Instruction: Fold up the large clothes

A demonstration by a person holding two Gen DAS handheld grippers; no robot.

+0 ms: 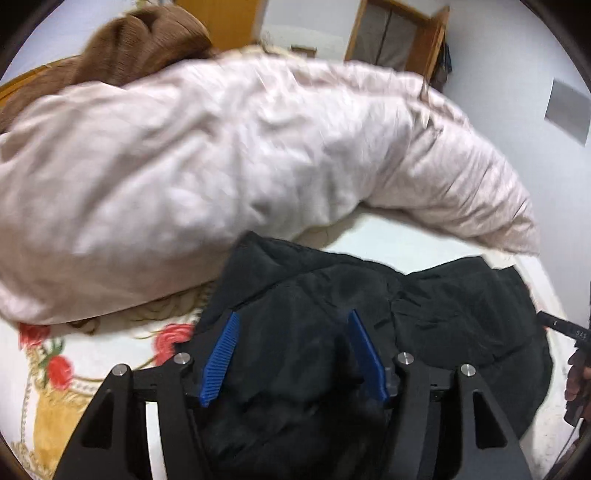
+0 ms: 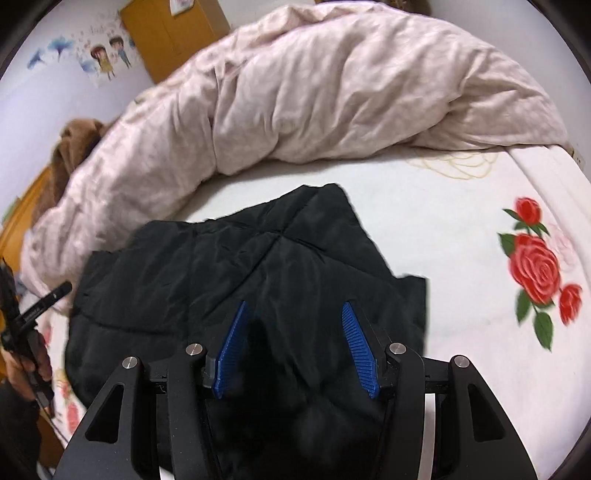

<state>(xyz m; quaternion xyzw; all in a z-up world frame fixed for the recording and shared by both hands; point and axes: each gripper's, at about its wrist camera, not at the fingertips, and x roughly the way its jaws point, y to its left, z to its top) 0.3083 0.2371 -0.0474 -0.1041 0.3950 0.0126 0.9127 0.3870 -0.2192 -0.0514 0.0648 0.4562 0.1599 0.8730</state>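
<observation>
A black quilted jacket (image 1: 443,314) (image 2: 221,266) lies partly folded on the bed. In the left wrist view my left gripper (image 1: 293,314) hovers over the jacket's near left part. Its blue pads (image 1: 221,354) stand apart, with dark fabric below and between them but none pinched. In the right wrist view my right gripper (image 2: 294,303) is over the jacket's near right part, its pads (image 2: 360,350) also spread, not pressing on cloth. Each view catches the other gripper at its edge, held by a hand (image 1: 576,373) (image 2: 33,365).
A bunched pale pink duvet (image 1: 221,147) (image 2: 332,92) lies along the far side of the bed. A brown knitted garment (image 1: 140,48) (image 2: 70,147) is behind it. The white bedsheet (image 2: 443,229) carries red rose prints (image 2: 535,266) (image 1: 55,365). Wooden furniture (image 2: 173,33) and walls stand beyond.
</observation>
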